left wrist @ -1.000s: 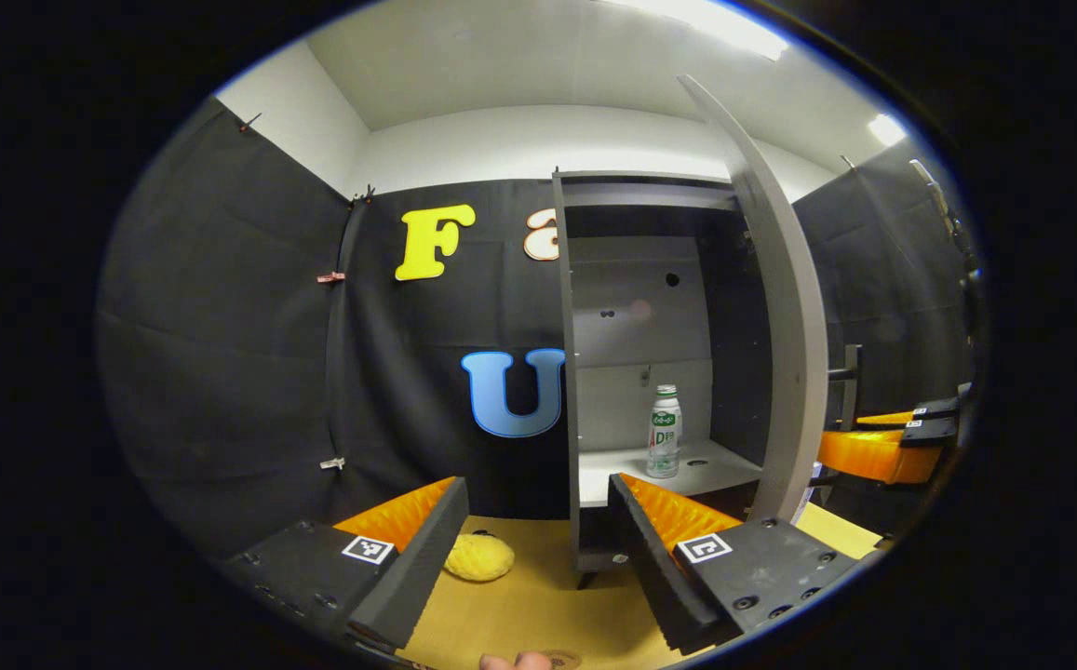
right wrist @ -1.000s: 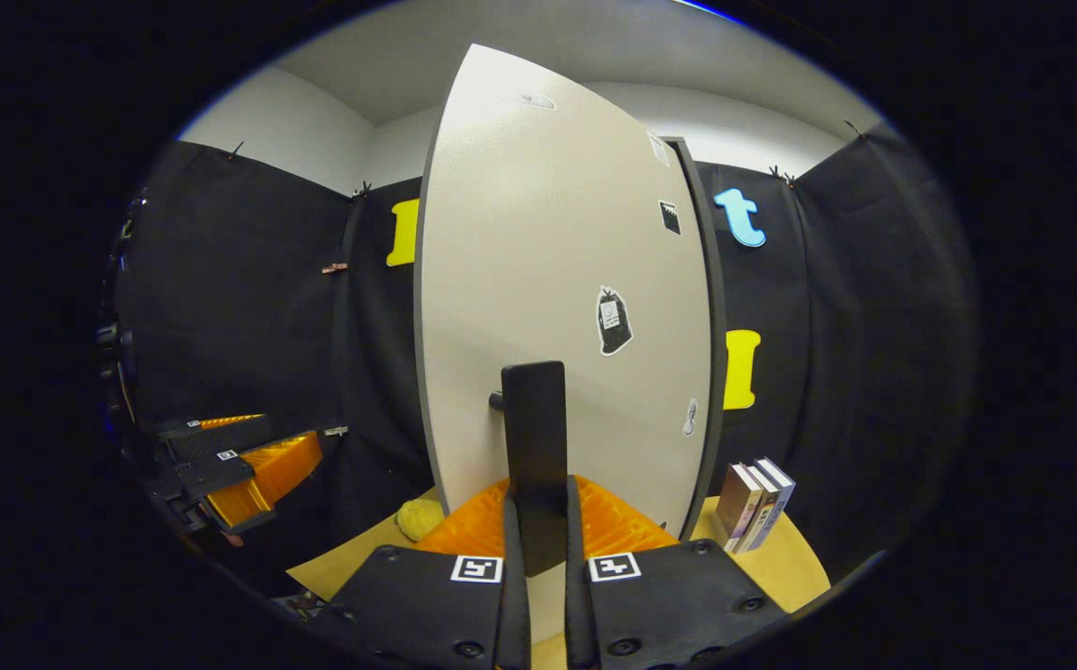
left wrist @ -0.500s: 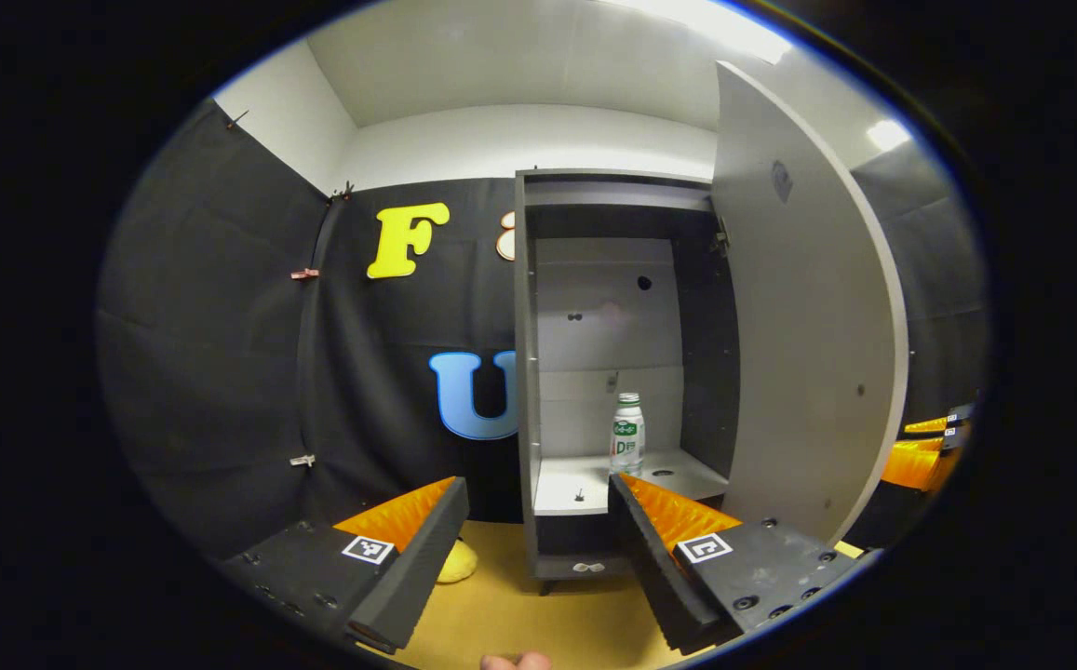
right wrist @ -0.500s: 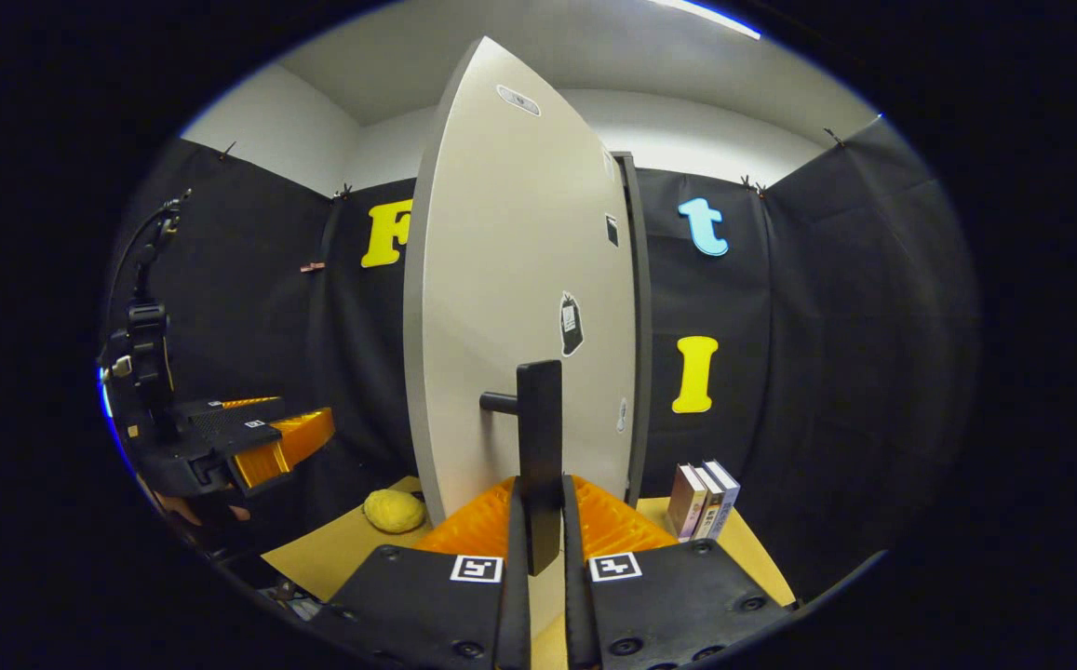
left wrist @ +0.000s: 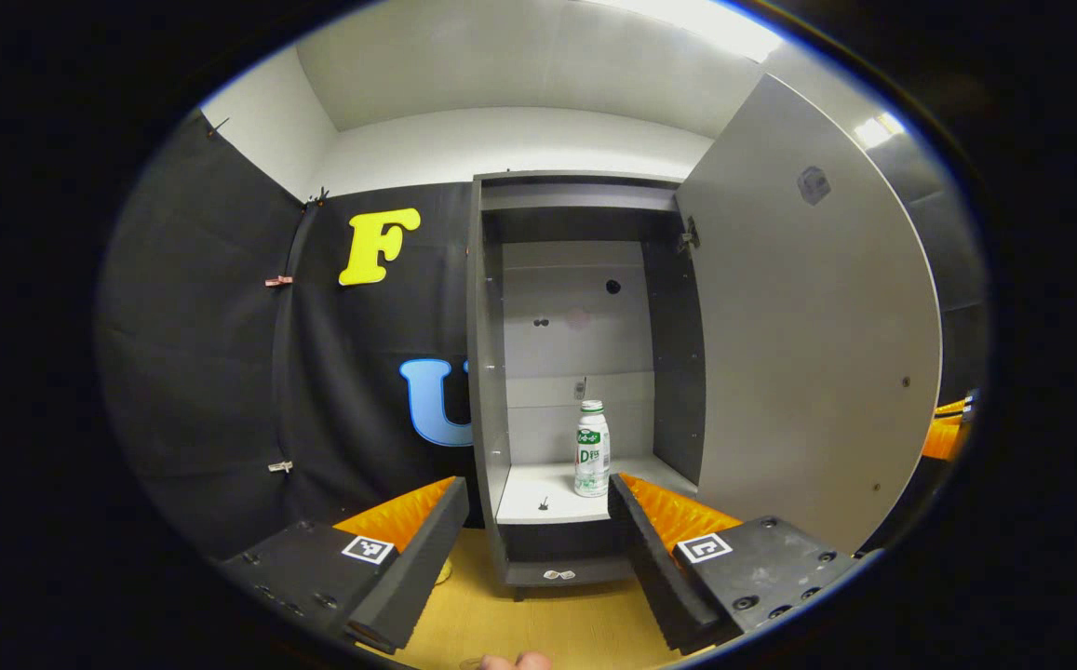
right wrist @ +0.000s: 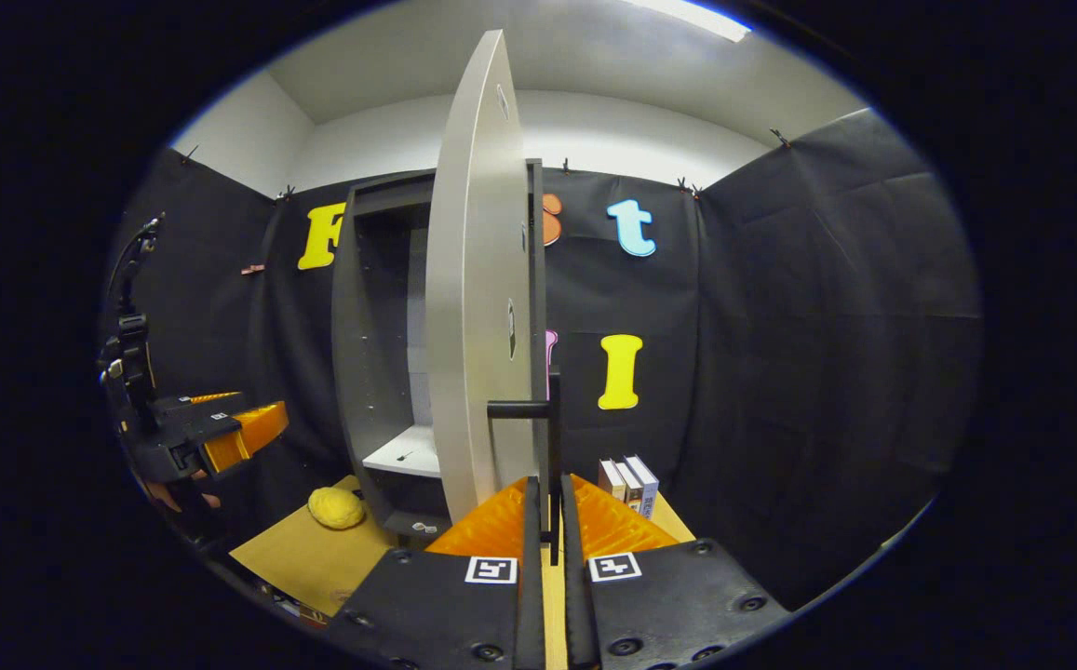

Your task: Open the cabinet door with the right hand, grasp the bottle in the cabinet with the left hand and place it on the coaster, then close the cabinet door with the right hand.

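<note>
Black cloth walls around an open cabinet (left wrist: 491,372).
Right hand-held gripper (right wrist: 545,521) pinches the door handle (right wrist: 549,437); left hand-held gripper (left wrist: 538,521) gapes empty before the bottle (left wrist: 591,448); books (right wrist: 628,482) stand beside.

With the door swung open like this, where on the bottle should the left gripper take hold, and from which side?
Probably at mid-body, around the label. The bottle stands upright on the cabinet shelf, near its front edge and with free space on both sides. The open left gripper already faces it head-on, so a straight approach through the cabinet's open front, one finger on each side of the round body, looks best.
</note>
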Demonstrator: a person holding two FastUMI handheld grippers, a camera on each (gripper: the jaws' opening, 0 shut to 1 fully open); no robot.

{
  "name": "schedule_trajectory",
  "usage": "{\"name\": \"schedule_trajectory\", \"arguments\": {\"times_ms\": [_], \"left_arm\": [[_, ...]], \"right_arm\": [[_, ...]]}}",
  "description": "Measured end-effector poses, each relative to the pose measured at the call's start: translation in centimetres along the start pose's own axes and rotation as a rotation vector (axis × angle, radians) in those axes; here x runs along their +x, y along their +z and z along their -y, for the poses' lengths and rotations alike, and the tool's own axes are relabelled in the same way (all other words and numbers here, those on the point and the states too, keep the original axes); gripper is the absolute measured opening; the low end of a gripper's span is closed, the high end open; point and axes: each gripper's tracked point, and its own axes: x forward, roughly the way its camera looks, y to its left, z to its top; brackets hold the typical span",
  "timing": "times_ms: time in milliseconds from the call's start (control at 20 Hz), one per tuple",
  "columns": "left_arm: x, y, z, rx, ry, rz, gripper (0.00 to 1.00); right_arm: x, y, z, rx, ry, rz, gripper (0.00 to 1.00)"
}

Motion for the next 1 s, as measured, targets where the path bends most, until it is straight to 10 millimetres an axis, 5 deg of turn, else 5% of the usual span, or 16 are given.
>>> {"name": "schedule_trajectory", "arguments": {"times_ms": [500, 650, 750, 1000], "left_arm": [[2.3, 0.8, 4.0, 0.035, -0.041, 0.009, 0.94], [3.7, 1.1, 5.1, 0.026, -0.048, 0.021, 0.93], [4.8, 1.5, 5.8, 0.027, -0.055, 0.036, 0.94], [8.8, 1.4, 7.9, -0.002, -0.093, 0.052, 0.93]], "right_arm": [[-1.3, 1.5, 1.4, 0.018, 0.020, 0.010, 0.13], [-1.8, 1.7, 3.7, 0.026, -0.017, 0.013, 0.13], [-2.2, 1.6, 4.8, 0.038, -0.031, 0.011, 0.22], [-2.1, 0.8, 7.4, 0.001, -0.088, -0.012, 0.79]]}}
